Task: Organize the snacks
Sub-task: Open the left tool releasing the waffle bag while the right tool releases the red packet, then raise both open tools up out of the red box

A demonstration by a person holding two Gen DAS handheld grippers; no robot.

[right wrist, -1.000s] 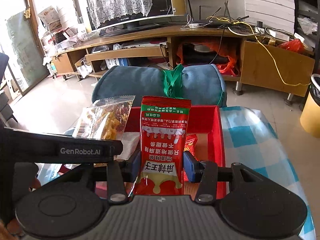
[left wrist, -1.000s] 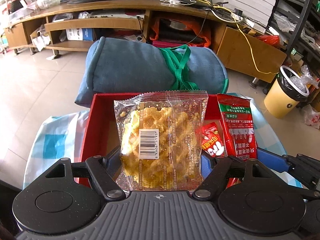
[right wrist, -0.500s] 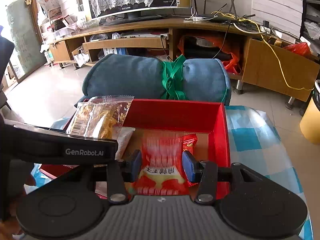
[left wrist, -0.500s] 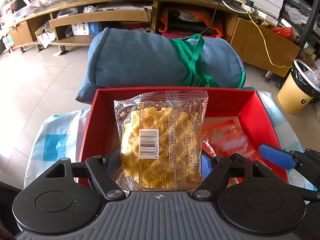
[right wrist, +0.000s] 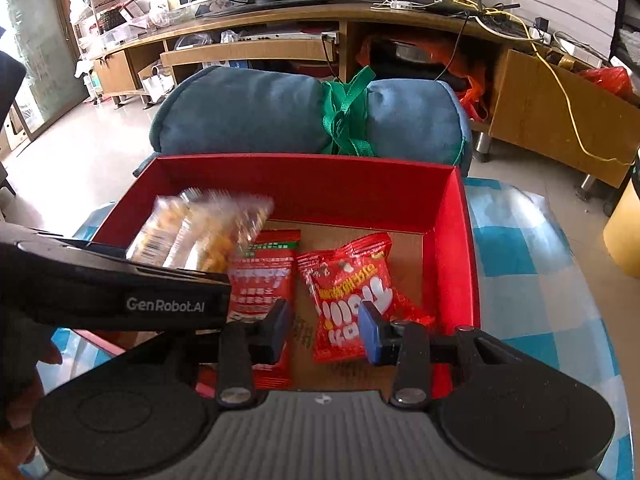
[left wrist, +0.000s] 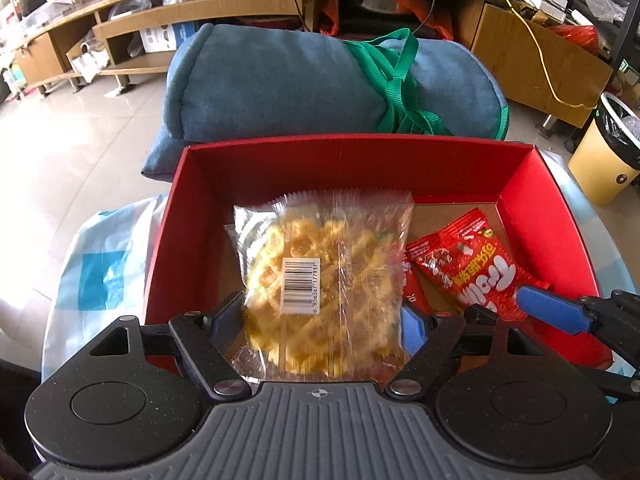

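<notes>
Snacks nearly all in the box (left wrist: pixel 360 168)
Left claw (left wrist: pixel 320 320) has just been loosening around the clear pack (left wrist: pixel 324 280) (not dropped yet); right claw (right wrist: pixel 324 330) hangs empty, red packs (right wrist: pixel 348 292) lie inside.

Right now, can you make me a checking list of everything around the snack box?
surface: blue-and-white checked cloth on the table.
job's things: red box holds a red gummy packet and a tall red packet, both lying flat; clear packet of yellow snacks is over its left part.
clutter: boxes and bags on the shelves.
grippers: left gripper has the clear packet between its jaws, grip unclear; right gripper is open and empty, its jaws have just narrowed slightly.
cables: yellow cable over the TV stand.
surroundings: blue rolled cushion, yellow bin.
</notes>
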